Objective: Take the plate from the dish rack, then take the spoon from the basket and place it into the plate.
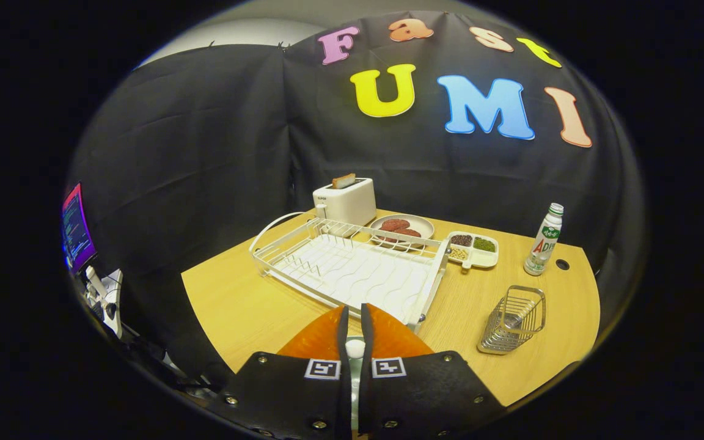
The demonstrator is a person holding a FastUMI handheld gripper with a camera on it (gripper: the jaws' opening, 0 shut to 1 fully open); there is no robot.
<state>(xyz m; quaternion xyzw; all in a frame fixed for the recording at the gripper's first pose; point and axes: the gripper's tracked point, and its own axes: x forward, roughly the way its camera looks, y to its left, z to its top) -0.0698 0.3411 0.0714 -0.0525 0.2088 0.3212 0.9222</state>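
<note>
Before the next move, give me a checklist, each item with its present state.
1. Claw open for a grasp: not ok. Its fingers stand almost together, with nothing gripped between them.
2. Plate standing in the dish rack: not ok. The rack's slots just ahead of the fingers look bare.
3. Spoon in the wire basket: cannot tell. Something dim lies inside.
4. Way to the basket: ok. Bare tabletop lies between it and the claw.
5. Bottle beyond the basket upright: ok.
</note>
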